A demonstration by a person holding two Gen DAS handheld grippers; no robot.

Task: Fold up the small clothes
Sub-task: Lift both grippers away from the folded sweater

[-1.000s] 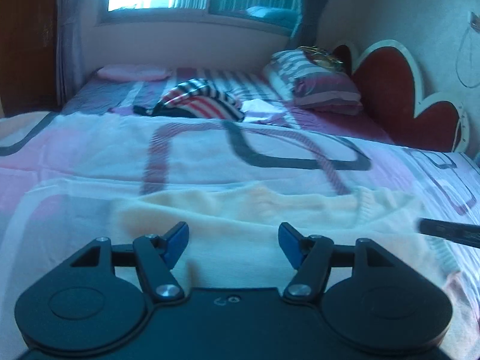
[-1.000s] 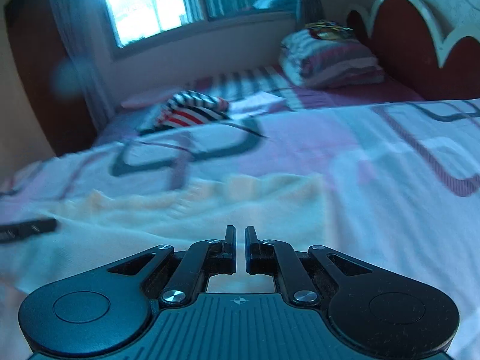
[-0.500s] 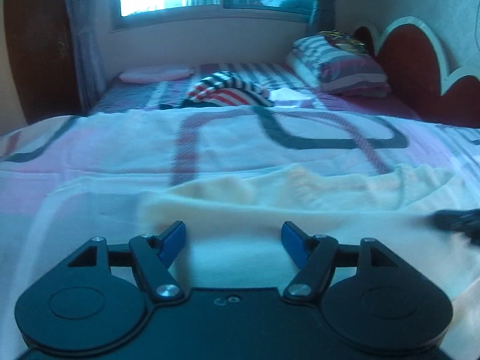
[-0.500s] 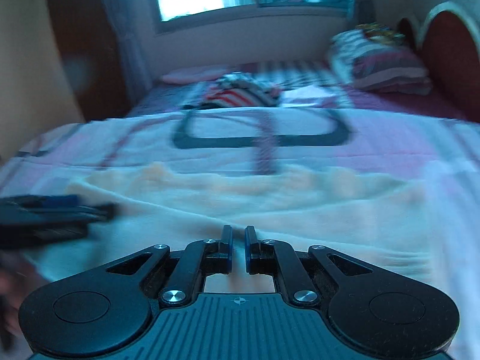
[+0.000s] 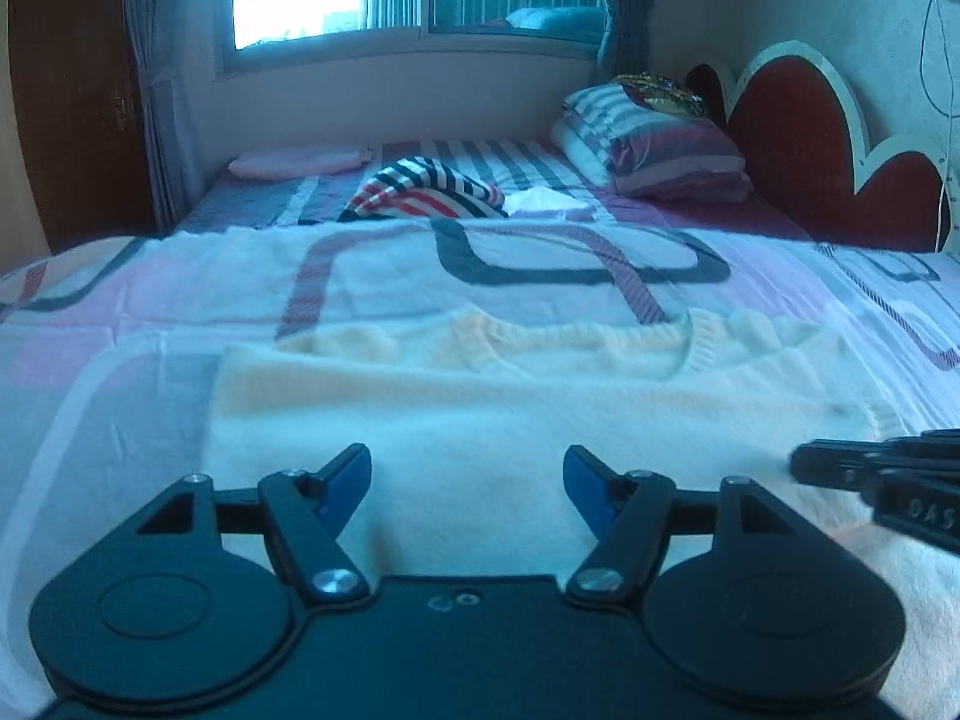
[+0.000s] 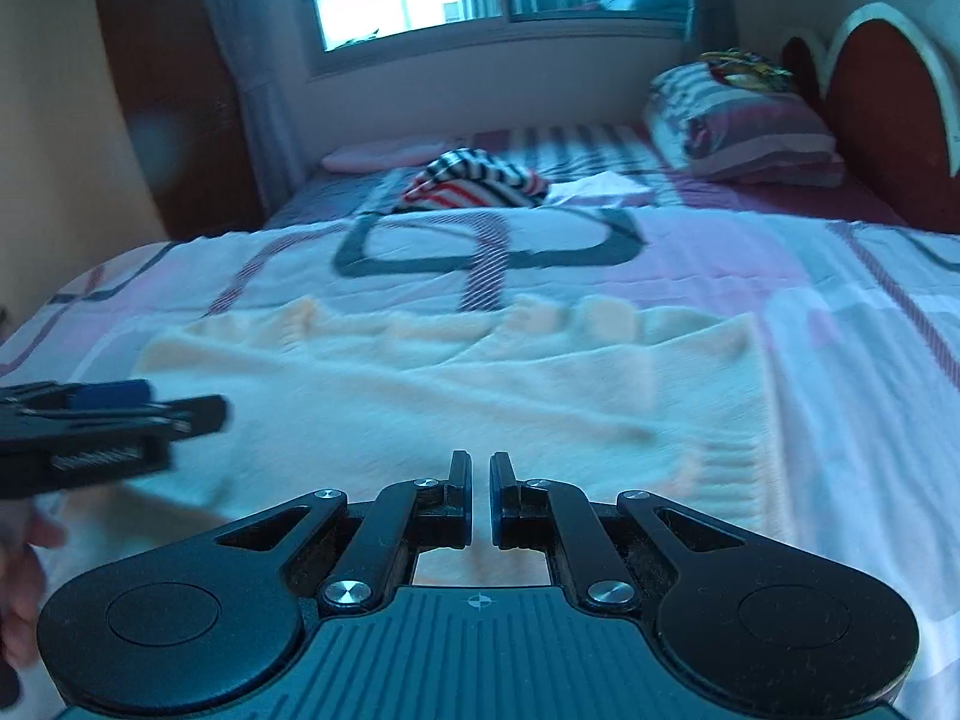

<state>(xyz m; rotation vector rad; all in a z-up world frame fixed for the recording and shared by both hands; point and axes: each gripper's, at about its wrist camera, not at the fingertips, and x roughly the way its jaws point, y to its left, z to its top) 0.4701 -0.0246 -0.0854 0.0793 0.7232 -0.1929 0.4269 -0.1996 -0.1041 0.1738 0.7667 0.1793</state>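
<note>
A cream knitted sweater (image 5: 510, 396) lies flat on the patterned bedspread (image 5: 540, 276), neckline towards the far side. My left gripper (image 5: 465, 474) is open and empty, just above the sweater's near part. My right gripper (image 6: 478, 495) is shut with nothing between its fingers, low over the sweater (image 6: 480, 384) near its hem. The right gripper also shows at the right edge of the left wrist view (image 5: 882, 468). The left gripper shows at the left of the right wrist view (image 6: 108, 420).
A striped red, white and dark garment (image 5: 420, 192) lies further up the bed, with a white folded item (image 5: 549, 204) beside it. Striped pillows (image 5: 654, 150) lean by the red headboard (image 5: 792, 144). A pink cushion (image 5: 294, 163) lies under the window.
Both grippers have shifted over the sweater and come nearer each other. The right one has swung left towards the garment's middle. Neither has changed its opening.
</note>
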